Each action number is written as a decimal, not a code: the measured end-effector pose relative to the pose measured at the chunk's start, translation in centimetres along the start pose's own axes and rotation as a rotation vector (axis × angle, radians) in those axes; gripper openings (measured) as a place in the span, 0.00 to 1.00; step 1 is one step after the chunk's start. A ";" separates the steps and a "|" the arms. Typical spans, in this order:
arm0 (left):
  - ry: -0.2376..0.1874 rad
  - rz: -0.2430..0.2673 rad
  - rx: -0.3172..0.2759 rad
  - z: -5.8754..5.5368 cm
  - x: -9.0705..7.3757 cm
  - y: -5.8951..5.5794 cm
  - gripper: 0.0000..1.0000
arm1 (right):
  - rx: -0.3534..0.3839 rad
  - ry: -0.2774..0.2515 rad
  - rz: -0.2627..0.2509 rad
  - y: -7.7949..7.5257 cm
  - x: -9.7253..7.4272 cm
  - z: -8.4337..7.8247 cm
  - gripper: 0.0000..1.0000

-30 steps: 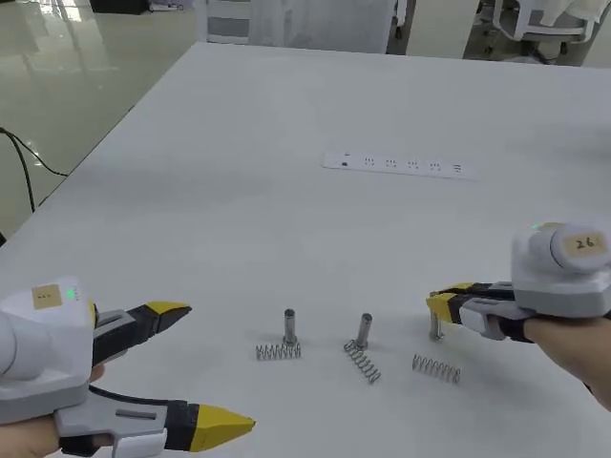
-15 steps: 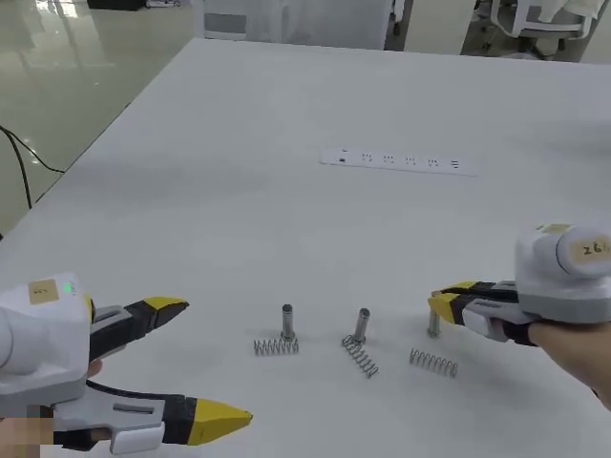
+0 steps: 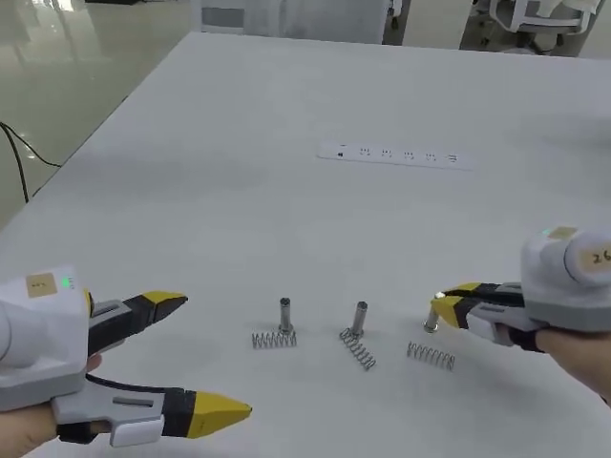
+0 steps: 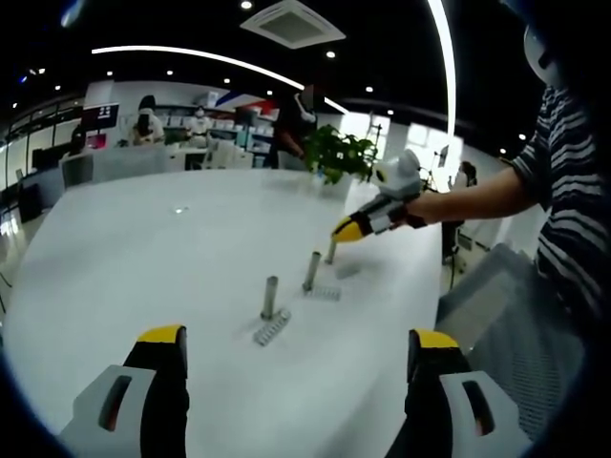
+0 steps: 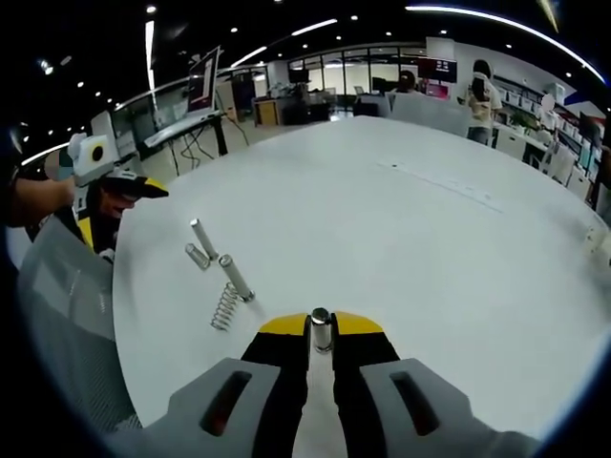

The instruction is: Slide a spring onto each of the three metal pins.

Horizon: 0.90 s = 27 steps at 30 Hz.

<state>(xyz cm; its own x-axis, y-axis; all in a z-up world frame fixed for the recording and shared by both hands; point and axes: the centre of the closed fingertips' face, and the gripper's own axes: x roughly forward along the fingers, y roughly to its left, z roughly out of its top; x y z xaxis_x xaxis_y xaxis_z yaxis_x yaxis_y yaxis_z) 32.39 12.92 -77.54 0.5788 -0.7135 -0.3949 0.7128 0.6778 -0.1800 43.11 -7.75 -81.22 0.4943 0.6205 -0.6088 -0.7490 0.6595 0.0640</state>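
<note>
The white table [image 3: 286,219] takes up most of the head view. The left gripper [image 3: 205,358] hovers over the table's near edge at 8 o'clock. Its yellow-tipped jaws are spread wide, with bare tabletop between them. The right gripper [image 3: 447,305] comes in from 4 o'clock with its jaws pressed together on the top of the gripped pin [image 5: 321,326]. In the right gripper view, that pin's round head sits between the two yellow tips. A white power strip [image 3: 394,156] lies flat toward 12 o'clock, well apart from the work. The three metal pins stand upright in a row across the near part of the table. The middle pin [image 3: 360,318] stands at 9 o'clock of the gripped pin, and the end pin [image 3: 284,313] is further on at 9 o'clock again. The springs all lie flat on the table, none on a pin. The end spring [image 3: 274,339] lies crosswise at 6 o'clock of the end pin, just beside its base. The middle spring [image 3: 360,350] slants from the middle pin's foot toward 5 o'clock. The last spring [image 3: 431,356] lies near the gripped pin at its 6 o'clock.
</note>
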 end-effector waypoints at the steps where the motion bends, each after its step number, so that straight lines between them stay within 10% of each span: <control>1: 0.000 0.000 0.000 0.0 0.0 0.0 0.93 | -0.001 0.000 0.002 0.0 0.0 0.0 0.06; 27: -0.009 0.007 -0.010 0.3 -0.3 0.0 0.93 | 0.012 -0.036 0.007 0.6 -0.4 1.2 0.18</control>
<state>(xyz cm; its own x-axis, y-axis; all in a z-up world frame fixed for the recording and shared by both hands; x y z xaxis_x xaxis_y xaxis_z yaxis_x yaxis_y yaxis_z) 32.35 13.05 -77.19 0.5874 -0.7103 -0.3880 0.7048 0.6846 -0.1863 42.97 -7.06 -80.03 0.5048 0.6403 -0.5790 -0.7474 0.6598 0.0781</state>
